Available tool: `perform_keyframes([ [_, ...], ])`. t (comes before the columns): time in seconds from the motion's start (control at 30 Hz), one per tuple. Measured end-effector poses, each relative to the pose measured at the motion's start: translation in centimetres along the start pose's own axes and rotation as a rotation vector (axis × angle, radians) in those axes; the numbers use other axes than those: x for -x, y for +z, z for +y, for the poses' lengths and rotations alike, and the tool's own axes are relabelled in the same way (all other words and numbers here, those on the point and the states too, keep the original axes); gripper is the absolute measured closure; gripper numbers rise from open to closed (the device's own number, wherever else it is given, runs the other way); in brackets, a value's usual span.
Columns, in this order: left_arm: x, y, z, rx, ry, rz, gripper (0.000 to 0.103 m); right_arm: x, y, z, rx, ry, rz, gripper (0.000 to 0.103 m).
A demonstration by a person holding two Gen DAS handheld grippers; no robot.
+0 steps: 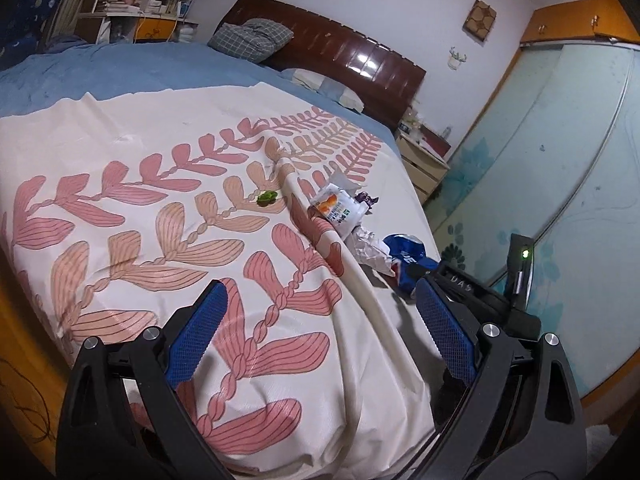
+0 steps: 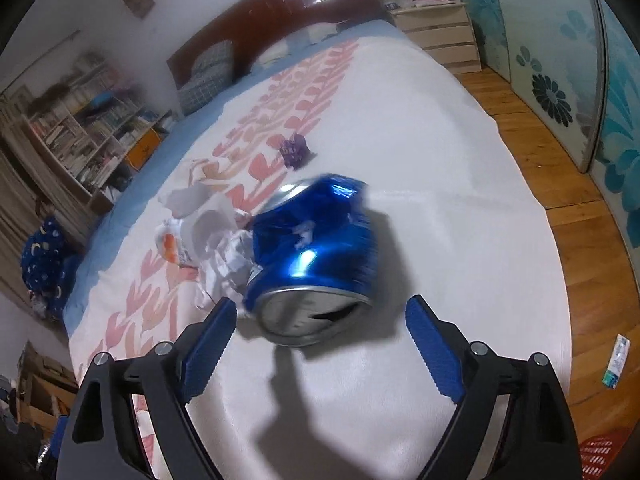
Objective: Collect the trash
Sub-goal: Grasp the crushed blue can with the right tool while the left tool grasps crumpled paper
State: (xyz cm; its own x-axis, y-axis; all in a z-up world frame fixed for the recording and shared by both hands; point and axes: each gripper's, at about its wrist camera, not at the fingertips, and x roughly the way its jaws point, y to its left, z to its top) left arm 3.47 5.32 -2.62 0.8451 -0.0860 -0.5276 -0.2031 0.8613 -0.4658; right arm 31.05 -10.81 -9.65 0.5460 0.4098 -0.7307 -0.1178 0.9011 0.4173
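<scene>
- In the right wrist view the right gripper [image 2: 320, 340] sits at the bottom centre with its jaws spread wide, holding nothing.
- A dented blue can [image 2: 314, 256] lies on its side on the bedspread [image 2: 440, 184], mid-frame, just beyond and between the blue fingertips [image 2: 212, 344], not touching them; it is blurred.
- Crumpled white paper [image 2: 228, 260] touches the can's left side; an orange-printed wrapper [image 2: 174, 242] lies further left.
- A small purple wrapper [image 2: 294, 152] rests above centre, apart from the pile.
- In the left wrist view the left gripper [image 1: 320, 332] fills the bottom, jaws wide and empty, over the leaf-patterned bedspread.
- A green scrap [image 1: 266, 198] lies mid-frame, left of a raised fold.
</scene>
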Motion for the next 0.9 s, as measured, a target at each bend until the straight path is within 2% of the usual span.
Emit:
perform_keyframes([
  [0.17, -0.8, 0.1, -0.7, -0.003, -0.017, 0.009, 0.009, -0.1, 0.9, -0.6, -0.073, 0.072, -0.001, 0.019],
  [0.23, -1.1, 0.1, -1.0, -0.01, -0.024, 0.01, 0.009, -0.8, 1.3, -0.8, -0.104, 0.1, 0.013, 0.027],
  [0.27, -1.4, 0.2, -1.1, -0.012, -0.024, 0.013, 0.009, -1.3, 1.5, -0.7, -0.107, 0.104, 0.031, 0.039],
  [0.3, -1.6, 0.1, -1.3, -0.015, -0.024, 0.016, 0.009, -2.1, 1.8, -0.6, -0.099, 0.096, 0.058, 0.043],
  [0.47, -2.5, 0.1, -1.7, -0.029, -0.024, 0.037, 0.009, -1.9, 1.7, 0.0, -0.048, 0.092, 0.05, 0.044],
  [0.63, -3.9, 0.2, -2.3, -0.005, -0.063, 0.062, 0.009, 2.5, 1.1, -2.0, -0.082, 0.129, 0.037, 0.046],
  [0.77, -6.3, 0.4, -4.2, -0.051, -0.068, 0.116, 0.009, 7.3, -1.2, -4.2, -0.079, 0.138, 0.049, 0.047],
  [0.9, -8.9, 0.8, -6.0, -0.102, -0.072, 0.155, 0.009, 8.1, -4.6, -5.7, -0.044, 0.108, 0.124, 0.047],
])
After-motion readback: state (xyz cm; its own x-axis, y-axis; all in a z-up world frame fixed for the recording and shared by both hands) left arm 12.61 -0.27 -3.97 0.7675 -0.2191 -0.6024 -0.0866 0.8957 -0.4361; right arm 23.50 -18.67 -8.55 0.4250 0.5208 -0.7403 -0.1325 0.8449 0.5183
